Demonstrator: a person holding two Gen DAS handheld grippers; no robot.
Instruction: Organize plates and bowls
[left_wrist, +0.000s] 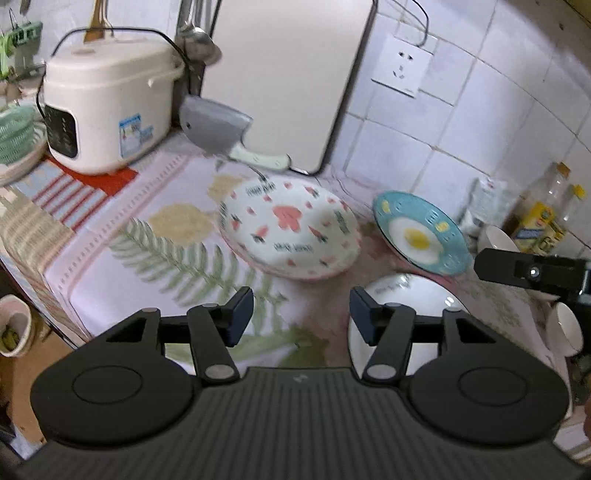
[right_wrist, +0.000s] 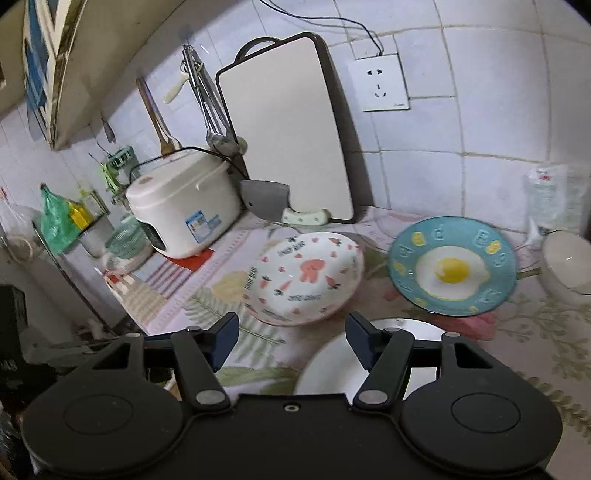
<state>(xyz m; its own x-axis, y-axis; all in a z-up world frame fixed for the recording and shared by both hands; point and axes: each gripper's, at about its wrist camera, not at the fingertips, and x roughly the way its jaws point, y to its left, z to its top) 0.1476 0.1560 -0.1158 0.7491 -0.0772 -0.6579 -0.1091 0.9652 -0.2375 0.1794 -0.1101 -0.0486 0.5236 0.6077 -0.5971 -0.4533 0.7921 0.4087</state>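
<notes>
**both jaws apart above the dishes**

my left gripper and right gripper hang with jaws apart, holding nothing. on the mat, the carrot plate lies beside the egg plate. a white plate sits nearest, under my right finger. a white bowl stands right of the egg plate.
</notes>
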